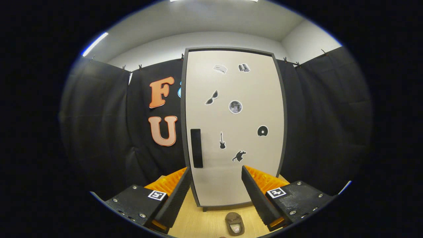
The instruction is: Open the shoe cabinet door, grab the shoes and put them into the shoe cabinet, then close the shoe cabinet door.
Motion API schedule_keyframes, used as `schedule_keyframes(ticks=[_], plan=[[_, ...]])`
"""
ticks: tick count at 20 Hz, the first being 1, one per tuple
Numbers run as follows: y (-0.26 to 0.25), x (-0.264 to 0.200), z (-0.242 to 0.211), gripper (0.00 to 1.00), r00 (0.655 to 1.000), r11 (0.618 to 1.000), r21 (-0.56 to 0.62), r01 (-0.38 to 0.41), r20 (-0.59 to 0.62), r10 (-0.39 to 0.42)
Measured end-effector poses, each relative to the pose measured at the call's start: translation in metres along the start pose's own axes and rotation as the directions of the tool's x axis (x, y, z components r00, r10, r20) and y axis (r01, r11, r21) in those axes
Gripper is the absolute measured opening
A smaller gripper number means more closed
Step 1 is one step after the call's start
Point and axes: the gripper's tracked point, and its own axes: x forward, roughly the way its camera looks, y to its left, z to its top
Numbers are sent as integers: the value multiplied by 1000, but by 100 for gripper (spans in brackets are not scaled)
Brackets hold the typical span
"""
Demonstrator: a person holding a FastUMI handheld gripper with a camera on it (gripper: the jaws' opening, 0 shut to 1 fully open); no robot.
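Booth wall: black cloth (pixel 317 125) hangs behind and to both sides of the cabinet, clipped along its top edge.
Shoe cabinet (pixel 234 125): stands upright straight ahead of the fingers, on the wooden floor, against the cloth.
Cabinet door (pixel 251 99): pale, in a dark frame, shut flat; small stickers are scattered over its face, among them sunglasses, a moon, a guitar and a disc.
Floor (pixel 201 221): light wood, showing between the fingers and up to the foot of the cabinet.
Gripper (pixel 216 173): fingers spread wide, nothing between them; the tips point at the lower part of the door, apart from it.
Handle (pixel 196 148): dark upright bar near the door's left edge, just above the left fingertip.
Shoe (pixel 235 223): brown, lying on the floor between the fingers, in front of the cabinet's base.
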Motion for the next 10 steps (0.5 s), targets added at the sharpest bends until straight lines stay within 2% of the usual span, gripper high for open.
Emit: schedule_keyframes(ticks=[10], plan=[[43,91,-12,95,999,999,13,-45,-29,46]])
